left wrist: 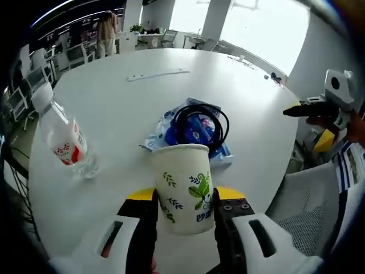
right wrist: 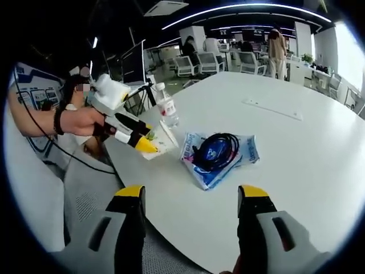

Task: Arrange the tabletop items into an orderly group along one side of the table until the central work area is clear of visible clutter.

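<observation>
Paper cup [left wrist: 185,185] pinched upright by left tool [left wrist: 183,206]; right tool [right wrist: 191,197] spread, level.

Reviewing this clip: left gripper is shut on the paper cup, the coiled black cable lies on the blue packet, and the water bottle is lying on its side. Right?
Not quite. In the left gripper view the water bottle stands upright on the table, not on its side. The rest holds: the left gripper is shut on the paper cup, and the black cable lies coiled on the blue packet.

paper cup [left wrist: 183,187] with green leaves, upright; clear bottle [left wrist: 61,134] leaning left; blue packet [left wrist: 194,132] under black cable coil [left wrist: 201,123]
</observation>
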Available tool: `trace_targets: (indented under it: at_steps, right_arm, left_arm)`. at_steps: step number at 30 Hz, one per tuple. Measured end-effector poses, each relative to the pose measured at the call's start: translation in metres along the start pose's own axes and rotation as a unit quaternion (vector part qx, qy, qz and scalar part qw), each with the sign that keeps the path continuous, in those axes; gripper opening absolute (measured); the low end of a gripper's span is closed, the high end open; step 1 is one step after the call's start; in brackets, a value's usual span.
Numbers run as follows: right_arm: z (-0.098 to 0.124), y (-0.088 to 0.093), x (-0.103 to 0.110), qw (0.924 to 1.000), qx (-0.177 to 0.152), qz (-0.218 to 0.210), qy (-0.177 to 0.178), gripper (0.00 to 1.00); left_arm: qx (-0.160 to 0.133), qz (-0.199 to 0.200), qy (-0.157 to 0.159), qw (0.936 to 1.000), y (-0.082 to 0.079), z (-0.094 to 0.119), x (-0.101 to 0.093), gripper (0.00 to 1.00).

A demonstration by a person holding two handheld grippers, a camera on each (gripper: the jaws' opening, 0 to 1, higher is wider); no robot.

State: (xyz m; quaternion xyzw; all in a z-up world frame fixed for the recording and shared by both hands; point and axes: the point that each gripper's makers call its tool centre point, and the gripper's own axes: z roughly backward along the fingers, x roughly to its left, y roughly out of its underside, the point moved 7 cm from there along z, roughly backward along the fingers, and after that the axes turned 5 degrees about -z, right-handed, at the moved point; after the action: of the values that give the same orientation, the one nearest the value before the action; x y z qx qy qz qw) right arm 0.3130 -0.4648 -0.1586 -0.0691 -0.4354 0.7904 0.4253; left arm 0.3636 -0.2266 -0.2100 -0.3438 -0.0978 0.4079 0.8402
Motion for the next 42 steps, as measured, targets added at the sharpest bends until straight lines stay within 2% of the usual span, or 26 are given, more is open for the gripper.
trace_targets:
  at_steps: [9,18,31,42]
  right_arm:
    - [-0.008,-0.005,0.006,0.9998,0.004,0.011,-0.018,0.62]
    - [-0.015,-0.006,0.011,0.9993,0.008,0.014,-0.034,0.59]
    - [-0.023,-0.010,0.015,0.9985,0.002,0.007,-0.055,0.54]
    - [-0.025,-0.019,0.015,0.9969,-0.015,-0.010,-0.076,0.50]
  left_arm:
    - [-0.005,-0.035,0.021,0.9991,-0.011,0.003,-0.012,0.38]
    - [-0.002,-0.087,0.041,0.9953,-0.018,0.001,-0.031,0.38]
    - [-0.009,-0.165,0.070,0.9837,-0.035,-0.002,-0.064,0.38]
    - [-0.013,-0.216,0.085,0.9727,-0.042,-0.004,-0.081,0.38]
